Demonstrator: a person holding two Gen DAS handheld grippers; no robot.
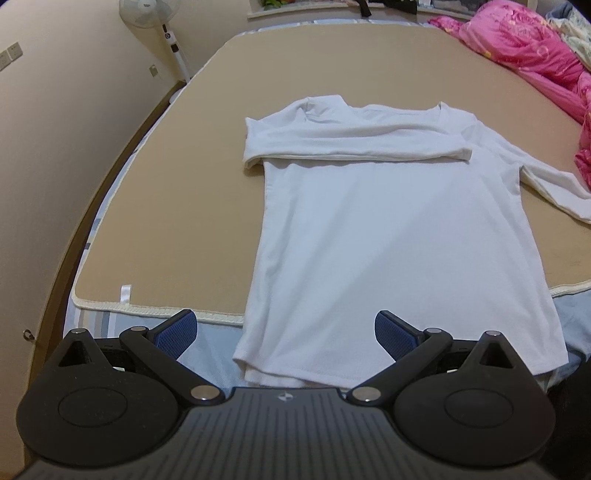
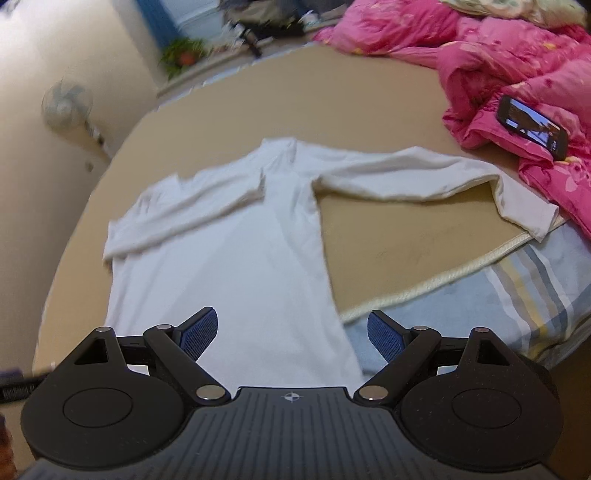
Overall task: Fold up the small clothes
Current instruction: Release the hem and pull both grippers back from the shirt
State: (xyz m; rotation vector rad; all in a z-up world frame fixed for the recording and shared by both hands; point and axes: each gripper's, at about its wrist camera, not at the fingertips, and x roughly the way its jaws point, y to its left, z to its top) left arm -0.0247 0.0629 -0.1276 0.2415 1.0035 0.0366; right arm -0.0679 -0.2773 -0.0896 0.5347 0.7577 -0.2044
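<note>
A white long-sleeved shirt (image 1: pixel 388 229) lies flat on a tan mat (image 1: pixel 184 206), hem toward me and hanging over the mat's near edge. Its left sleeve (image 1: pixel 351 147) is folded across the chest. Its right sleeve (image 2: pixel 424 177) stretches out to the right over the mat (image 2: pixel 406 240). My left gripper (image 1: pixel 286 332) is open and empty, held above the hem. My right gripper (image 2: pixel 291 332) is open and empty, above the shirt's (image 2: pixel 229 266) lower right part.
A pink quilt (image 1: pixel 535 55) is heaped at the right of the bed, with a phone (image 2: pixel 532 127) lying on it. A striped sheet (image 2: pixel 498 288) shows below the mat's corded edge. A standing fan (image 1: pixel 147 14) and a wall are at the left.
</note>
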